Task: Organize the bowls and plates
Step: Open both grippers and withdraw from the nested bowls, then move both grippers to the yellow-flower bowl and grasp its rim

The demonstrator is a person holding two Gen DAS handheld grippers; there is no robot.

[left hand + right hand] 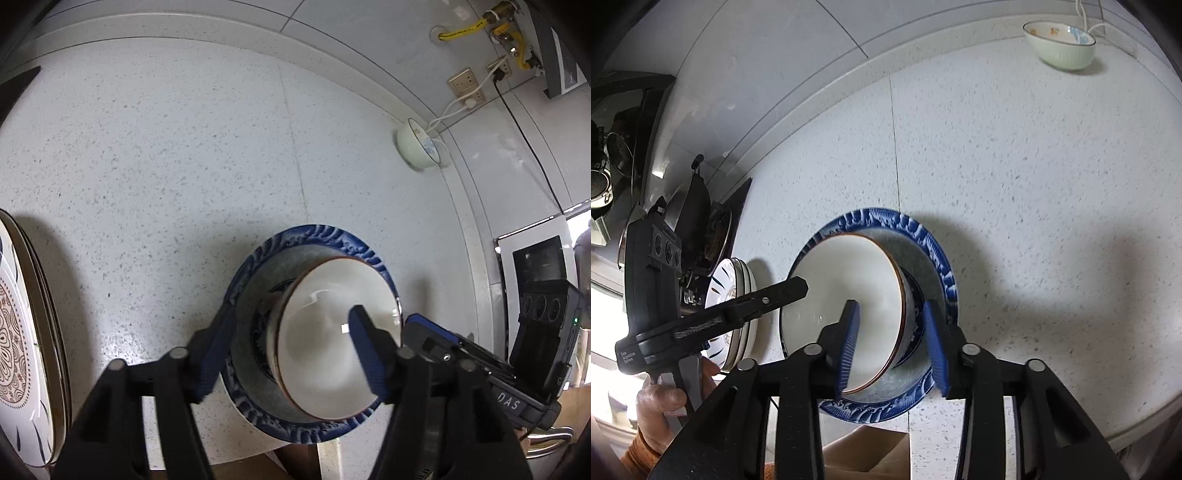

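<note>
Left wrist: our left gripper [291, 332] released, jaws wide around the bowl [332, 332] on the plate [317, 236]. Right gripper [892, 343] loose astride bowl wall. Plate stack [22, 332] cut off; far bowl [1060, 44] small.

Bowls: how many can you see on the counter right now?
2. A white bowl sits in the blue-rimmed plate near the counter's front edge, between both grippers. A pale green bowl stands alone by the back wall. Others may lie out of view.

White bowl [846, 295]; blue wave-rimmed plate [938, 258]; pale green bowl [1060, 48].
</note>
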